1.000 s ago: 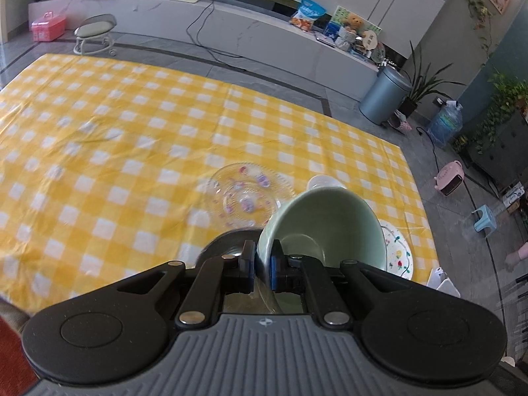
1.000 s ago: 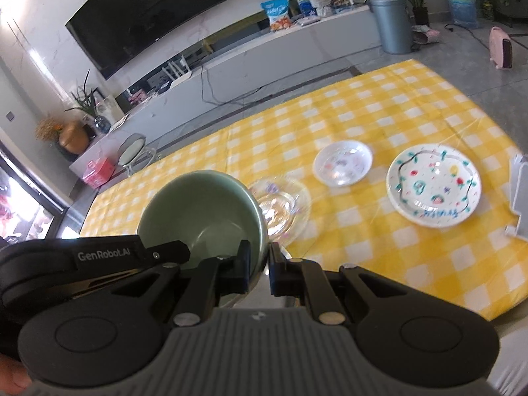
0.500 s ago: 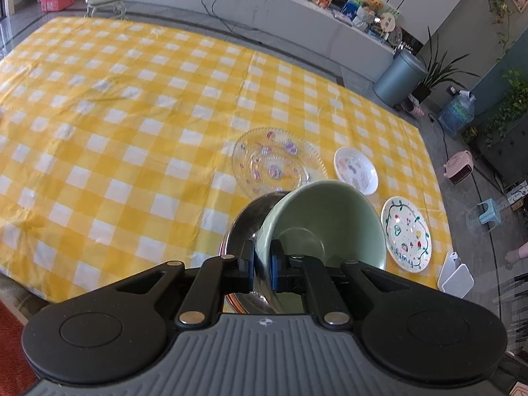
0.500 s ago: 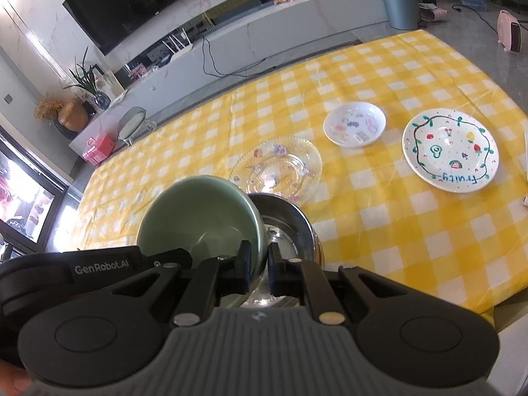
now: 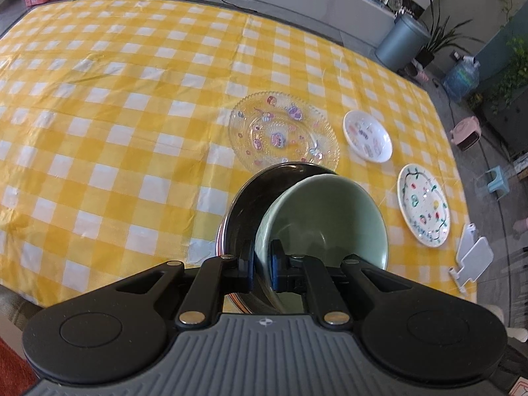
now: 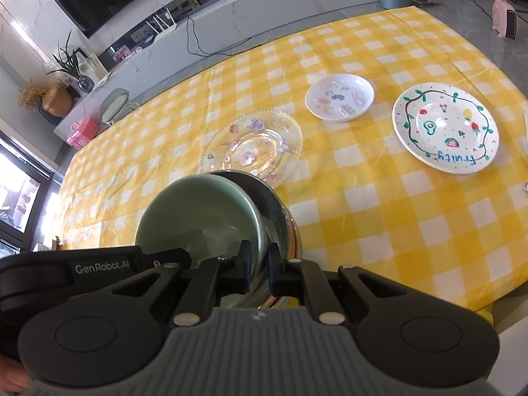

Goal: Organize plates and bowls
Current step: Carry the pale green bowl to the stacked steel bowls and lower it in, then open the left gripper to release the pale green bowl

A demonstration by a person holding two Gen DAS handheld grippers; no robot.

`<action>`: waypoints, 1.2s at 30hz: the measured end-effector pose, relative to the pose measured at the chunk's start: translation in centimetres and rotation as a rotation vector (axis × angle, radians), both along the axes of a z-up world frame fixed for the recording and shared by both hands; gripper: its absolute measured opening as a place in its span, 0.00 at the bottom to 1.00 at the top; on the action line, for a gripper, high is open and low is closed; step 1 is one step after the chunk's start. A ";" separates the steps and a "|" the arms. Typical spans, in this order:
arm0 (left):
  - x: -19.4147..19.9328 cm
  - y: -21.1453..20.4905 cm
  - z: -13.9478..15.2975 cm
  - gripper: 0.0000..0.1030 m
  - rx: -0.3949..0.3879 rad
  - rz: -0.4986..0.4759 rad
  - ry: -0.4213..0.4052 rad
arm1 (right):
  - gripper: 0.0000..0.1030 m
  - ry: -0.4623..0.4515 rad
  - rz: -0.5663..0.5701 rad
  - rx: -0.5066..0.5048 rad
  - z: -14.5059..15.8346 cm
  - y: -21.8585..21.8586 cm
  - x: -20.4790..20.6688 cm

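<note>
Compared with a second ago, both grippers have sunk toward the table and tipped further down, so the green bowl (image 5: pixel 326 217) now sits inside the rim of the steel bowl (image 5: pixel 250 198) rather than hanging above it, tilted against the side nearer the right gripper. The steel bowl, barely visible before, shows plainly now.

Readable writing: "GenRobot.AI" on the left gripper's body as seen from the right wrist, and "Fruity" in blue on the painted plate (image 6: pixel 445 128).

The left gripper (image 5: pixel 262 264) points steeply downward, its jaws pinching the green bowl's near rim, one pad outside, one inside. The right gripper (image 6: pixel 259 265) also slants down, jaws nearly together, pinching the opposite rim of the same bowl; whether the steel rim is caught too is unclear.

Just beyond the steel bowl lies the glass plate (image 5: pixel 283 132), its edge close to the steel rim. The small white dish (image 5: pixel 368 135) sits past that, and the painted plate lies to the steel bowl's right, all on the yellow checked cloth (image 5: pixel 115 115).
</note>
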State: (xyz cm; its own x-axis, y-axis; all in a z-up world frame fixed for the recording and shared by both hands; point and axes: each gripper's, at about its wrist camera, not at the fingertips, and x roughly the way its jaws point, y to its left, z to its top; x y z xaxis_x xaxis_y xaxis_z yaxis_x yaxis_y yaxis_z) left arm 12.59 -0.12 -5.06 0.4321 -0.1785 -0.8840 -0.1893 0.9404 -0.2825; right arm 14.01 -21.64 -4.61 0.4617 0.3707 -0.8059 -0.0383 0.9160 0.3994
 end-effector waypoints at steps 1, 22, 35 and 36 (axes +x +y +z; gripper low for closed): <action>0.1 0.0 0.0 0.10 0.006 -0.004 -0.002 | 0.07 0.001 0.002 0.001 -0.1 0.0 0.1; 0.8 0.2 1.7 0.10 0.063 -0.020 -0.064 | 0.07 -0.056 0.046 -0.140 -0.3 1.5 1.5; -0.2 0.7 2.2 0.18 0.019 -0.005 -0.109 | 0.31 -0.131 0.042 -0.125 2.1 0.9 0.3; -0.2 0.7 2.3 0.18 0.017 -0.006 -0.113 | 0.31 -0.149 0.043 -0.135 2.5 0.9 0.1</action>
State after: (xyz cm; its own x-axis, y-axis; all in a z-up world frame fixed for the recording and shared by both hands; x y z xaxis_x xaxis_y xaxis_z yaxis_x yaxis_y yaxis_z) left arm 12.38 0.61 -2.79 0.5278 -0.1666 -0.8329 -0.1514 0.9464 -0.2853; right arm 14.15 -20.71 -2.13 0.5654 0.2859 -0.7737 -0.1281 0.9571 0.2601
